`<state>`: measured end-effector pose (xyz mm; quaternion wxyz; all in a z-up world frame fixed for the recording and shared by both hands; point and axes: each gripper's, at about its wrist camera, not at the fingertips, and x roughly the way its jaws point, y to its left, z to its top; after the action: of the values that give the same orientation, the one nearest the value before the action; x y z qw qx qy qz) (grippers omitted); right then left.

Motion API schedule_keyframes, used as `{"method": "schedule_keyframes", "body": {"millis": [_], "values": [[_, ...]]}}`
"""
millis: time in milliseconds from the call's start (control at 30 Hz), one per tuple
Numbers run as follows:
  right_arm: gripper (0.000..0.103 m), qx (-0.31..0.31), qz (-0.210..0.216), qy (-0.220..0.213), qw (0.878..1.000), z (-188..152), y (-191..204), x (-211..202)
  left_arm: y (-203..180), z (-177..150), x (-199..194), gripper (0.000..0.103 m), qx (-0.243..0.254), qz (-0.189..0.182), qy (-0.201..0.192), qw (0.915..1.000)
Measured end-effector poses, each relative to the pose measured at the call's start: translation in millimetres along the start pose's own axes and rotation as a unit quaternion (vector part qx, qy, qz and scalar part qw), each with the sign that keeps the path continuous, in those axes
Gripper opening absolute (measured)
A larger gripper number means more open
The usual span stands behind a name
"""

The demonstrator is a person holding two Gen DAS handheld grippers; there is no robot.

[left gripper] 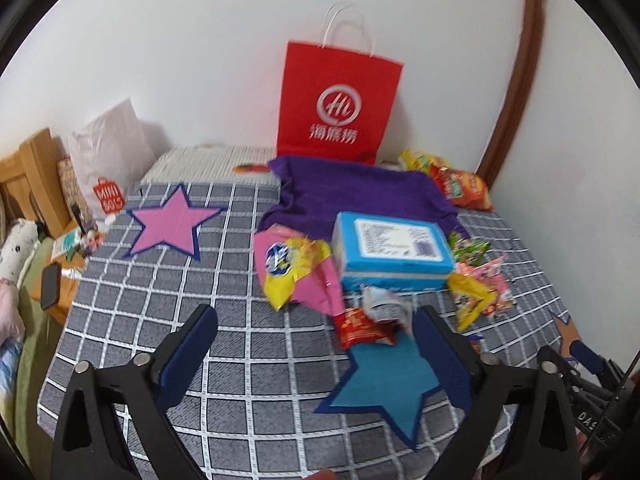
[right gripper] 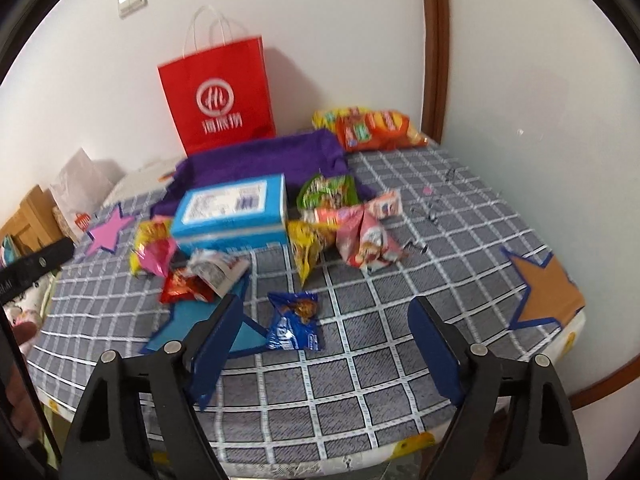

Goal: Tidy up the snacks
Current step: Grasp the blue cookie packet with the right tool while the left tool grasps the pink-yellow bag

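- Left hand-held gripper (left gripper: 316, 332) is hovering at the bottom of its frame with jaws spread wide and nothing between the pads, above a teal star patch (left gripper: 384, 384) on the grey checked bed cover (left gripper: 168, 304).
- Right hand-held gripper (right gripper: 326, 320) is also standing spread and pinching nothing; a small blue snack packet (right gripper: 296, 322) is lying on the cover just ahead, between its two fingers in the picture.
- Around a blue box (right gripper: 234, 210) at frame centre, loose snacks are lying scattered: a red packet (right gripper: 182, 286) at lower left of it, a yellow packet (right gripper: 306, 246) and pink packets (right gripper: 370, 240) to its right.
- Behind the box, a purple cloth (right gripper: 256, 156) is spreading out, with a red paper bag (right gripper: 220, 96) standing upright against the wall.
- Orange chip bags (right gripper: 378, 128) are resting at upper right, near the corner.
- An orange star patch (right gripper: 546, 286) is sitting at the right edge of the bed.
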<state>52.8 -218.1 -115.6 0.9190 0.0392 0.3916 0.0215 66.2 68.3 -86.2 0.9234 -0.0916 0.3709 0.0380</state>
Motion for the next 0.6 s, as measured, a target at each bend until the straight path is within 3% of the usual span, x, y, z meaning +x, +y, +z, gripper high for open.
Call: {"method": "schedule_keyframes", "body": {"millis": [100,233,300,533,600], "values": [[0.083,-0.004,0.000,0.027,1.000,-7.2,-0.4,28.9,11.2,-2.2,15.7,0.095,-0.008,0.007,0.010,0.9999],[0.073,-0.014,0.013,0.069,0.997,-17.9,4.7,67.7,27.7,-4.2,37.3,0.095,-0.019,0.014,0.025,0.9994],[0.073,-0.016,0.014,0.085,0.996,-22.5,8.0,84.3,34.4,-6.0,44.8,0.095,-0.023,0.020,0.029,0.9991],[0.073,-0.017,0.023,0.105,0.994,-29.9,17.7,117.9,57.7,-9.6,69.3,0.093,-0.045,0.019,0.047,0.9977],[0.070,-0.028,0.006,0.096,0.995,-31.6,22.9,120.8,60.1,-8.7,75.1,0.093,-0.048,0.018,0.050,0.9974]]}}
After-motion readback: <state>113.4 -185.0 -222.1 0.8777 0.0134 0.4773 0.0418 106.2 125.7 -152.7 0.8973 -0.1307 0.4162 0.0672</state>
